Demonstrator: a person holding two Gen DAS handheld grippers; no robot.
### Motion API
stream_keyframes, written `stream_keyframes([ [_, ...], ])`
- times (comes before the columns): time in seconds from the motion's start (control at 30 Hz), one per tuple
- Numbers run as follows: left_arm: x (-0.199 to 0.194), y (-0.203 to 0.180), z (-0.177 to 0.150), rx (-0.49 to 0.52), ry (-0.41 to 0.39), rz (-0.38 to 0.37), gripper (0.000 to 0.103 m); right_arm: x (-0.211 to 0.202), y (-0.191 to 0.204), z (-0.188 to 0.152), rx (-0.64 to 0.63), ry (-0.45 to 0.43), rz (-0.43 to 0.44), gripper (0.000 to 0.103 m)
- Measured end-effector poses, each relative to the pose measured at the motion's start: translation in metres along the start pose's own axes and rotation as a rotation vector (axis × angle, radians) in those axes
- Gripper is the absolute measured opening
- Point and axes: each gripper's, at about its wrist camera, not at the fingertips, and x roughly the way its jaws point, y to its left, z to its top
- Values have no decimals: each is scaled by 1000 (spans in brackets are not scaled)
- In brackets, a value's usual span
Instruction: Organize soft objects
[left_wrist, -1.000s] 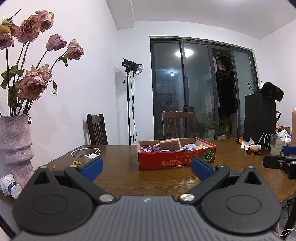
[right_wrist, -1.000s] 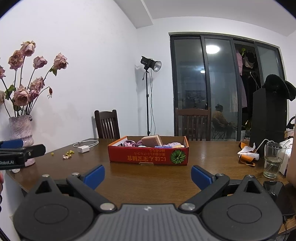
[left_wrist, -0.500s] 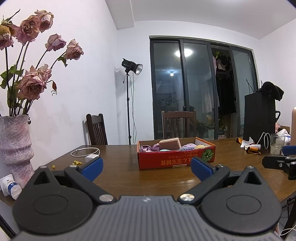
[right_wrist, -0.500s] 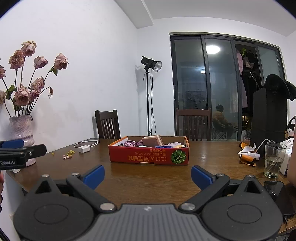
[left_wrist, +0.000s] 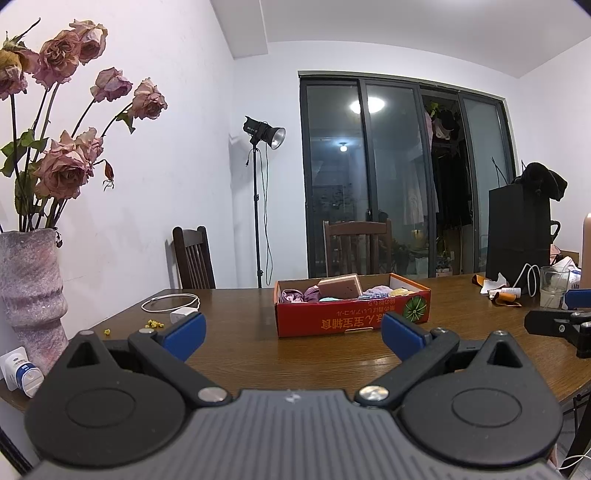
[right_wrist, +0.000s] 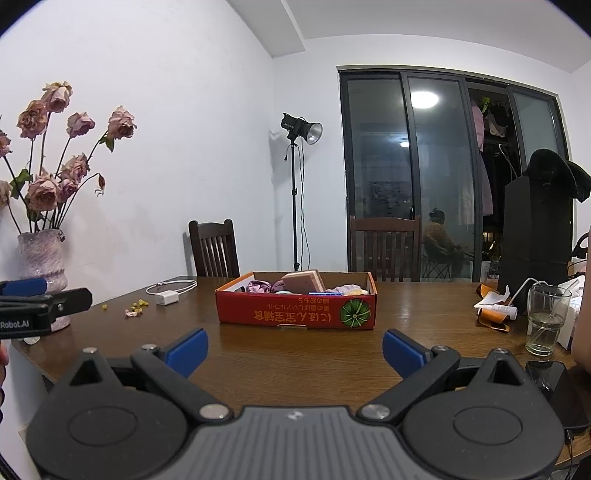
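Left gripper: jaws wide apart, holding nothing, hovering above brown wooden tabletop.

Shallow red cardboard box at tabletop middle, well ahead of both grippers. Inside: purple crumpled cloth, tan sponge-like block leaning on pile, pale cloths.

Right gripper: jaws wide apart, holding nothing.

Progress, judged: soft things all lie in box, none seen loose. Fits either unsorted heap or finished gathering; cannot tell.

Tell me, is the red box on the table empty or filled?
Filled. The red box holds a pink sponge block and soft cloths above its rim.
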Motion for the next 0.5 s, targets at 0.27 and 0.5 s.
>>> stream_keyframes([
  [0.27, 0, 1, 1, 2, -3, -13, 103, 0, 0, 0, 0, -1, 0, 102],
  [0.5, -5, -1, 0, 8, -28, -37, 103, 0, -1, 0, 0, 0, 0, 102],
])
